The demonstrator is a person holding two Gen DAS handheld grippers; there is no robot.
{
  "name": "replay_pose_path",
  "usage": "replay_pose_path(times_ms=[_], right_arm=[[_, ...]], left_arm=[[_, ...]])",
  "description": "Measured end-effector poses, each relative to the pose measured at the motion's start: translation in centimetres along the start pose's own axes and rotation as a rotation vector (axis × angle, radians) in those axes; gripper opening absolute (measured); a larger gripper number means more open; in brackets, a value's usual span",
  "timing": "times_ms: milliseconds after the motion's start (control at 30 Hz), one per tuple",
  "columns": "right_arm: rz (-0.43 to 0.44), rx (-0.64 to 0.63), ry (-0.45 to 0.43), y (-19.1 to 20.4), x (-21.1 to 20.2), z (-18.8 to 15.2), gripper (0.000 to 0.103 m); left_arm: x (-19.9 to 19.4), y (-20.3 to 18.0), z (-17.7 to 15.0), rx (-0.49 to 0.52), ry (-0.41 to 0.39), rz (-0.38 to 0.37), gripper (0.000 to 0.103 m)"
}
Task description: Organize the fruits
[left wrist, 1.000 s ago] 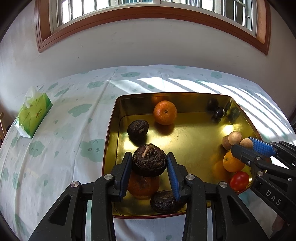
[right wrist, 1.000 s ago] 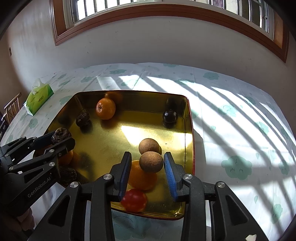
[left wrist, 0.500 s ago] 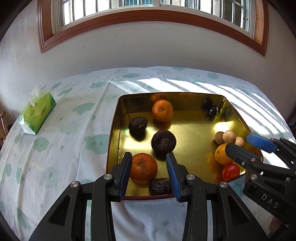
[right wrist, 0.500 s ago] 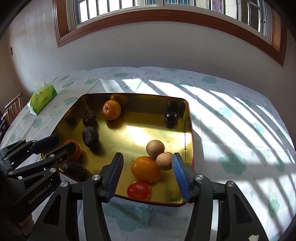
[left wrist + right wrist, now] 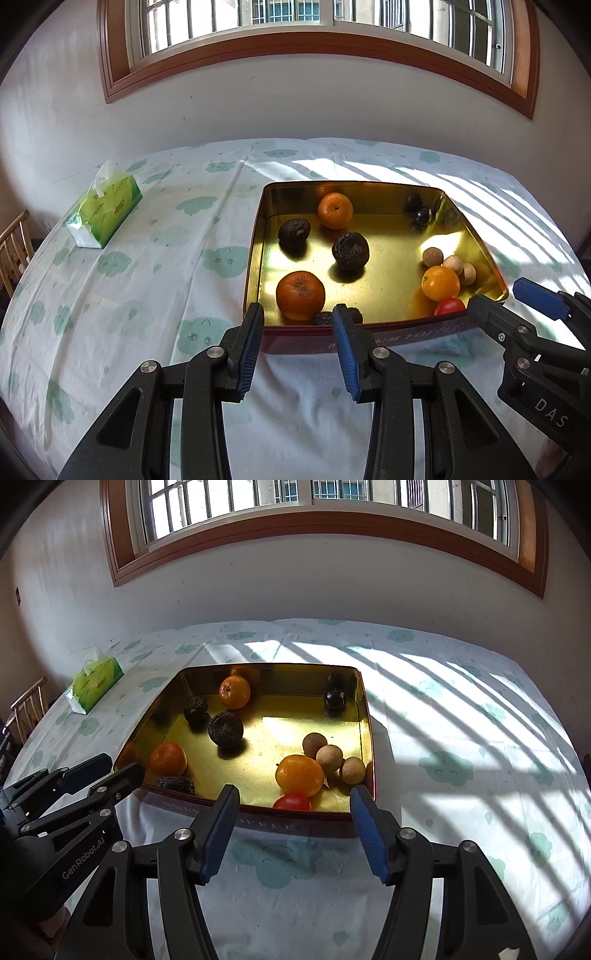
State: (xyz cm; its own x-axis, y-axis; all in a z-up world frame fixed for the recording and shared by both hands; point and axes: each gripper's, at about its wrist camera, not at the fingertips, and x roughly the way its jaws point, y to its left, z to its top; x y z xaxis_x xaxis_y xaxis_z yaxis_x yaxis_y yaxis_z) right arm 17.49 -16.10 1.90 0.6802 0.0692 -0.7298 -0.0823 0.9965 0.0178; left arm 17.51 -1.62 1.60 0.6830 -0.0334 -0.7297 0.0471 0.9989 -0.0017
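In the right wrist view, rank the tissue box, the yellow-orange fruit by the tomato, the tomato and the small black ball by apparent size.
1. tissue box, though it is far away
2. yellow-orange fruit
3. tomato and small black ball: unsure, since the tray rim hides part of the tomato.

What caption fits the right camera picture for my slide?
Empty right gripper, jaws opening, above the cloth before a gold tray of oranges, dark fruits, brown balls and a tomato.
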Motion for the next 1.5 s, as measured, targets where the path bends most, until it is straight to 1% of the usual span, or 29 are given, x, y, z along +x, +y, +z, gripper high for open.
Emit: replay_pose_path(times_ms=[167,333,433,600,967,1500], right_arm=[[-0.018,0.003,0.012,0.2,-1.2,-2.1,0.061],[-0.035,0.020,0.015,0.0,-2.1,-3.5,0.061],[-0.051,0.010,0.011,0.2,-2.5,-4.3,0.061],[-0.041,0.002,0.021,0.7,-2.8,-5.2,0.062],[-0.040,-0.020,0.004,1.4,-3.5,-5.4,0.062],[-0.038,-0.024,0.017,1.6,-3.4,-5.7,0.062]], left_arm=[[-1.4,-0.4,-1.9,0.025,0.000,0.021,0.040],[-2.2,-0.3,-3.5,0.020,0.013,0.034,0.040],[-2.6,-0.2,-4.4,0.020,0.020,0.040,0.040],[-3.1,-0.1,-5.5,0.018,0.026,0.046,0.040],[-3.8,0.0,-6.1,0.007,0.025,0.057,0.040],[-3.8,0.1,-6.1,0.005,0.028,0.061,0.040]])
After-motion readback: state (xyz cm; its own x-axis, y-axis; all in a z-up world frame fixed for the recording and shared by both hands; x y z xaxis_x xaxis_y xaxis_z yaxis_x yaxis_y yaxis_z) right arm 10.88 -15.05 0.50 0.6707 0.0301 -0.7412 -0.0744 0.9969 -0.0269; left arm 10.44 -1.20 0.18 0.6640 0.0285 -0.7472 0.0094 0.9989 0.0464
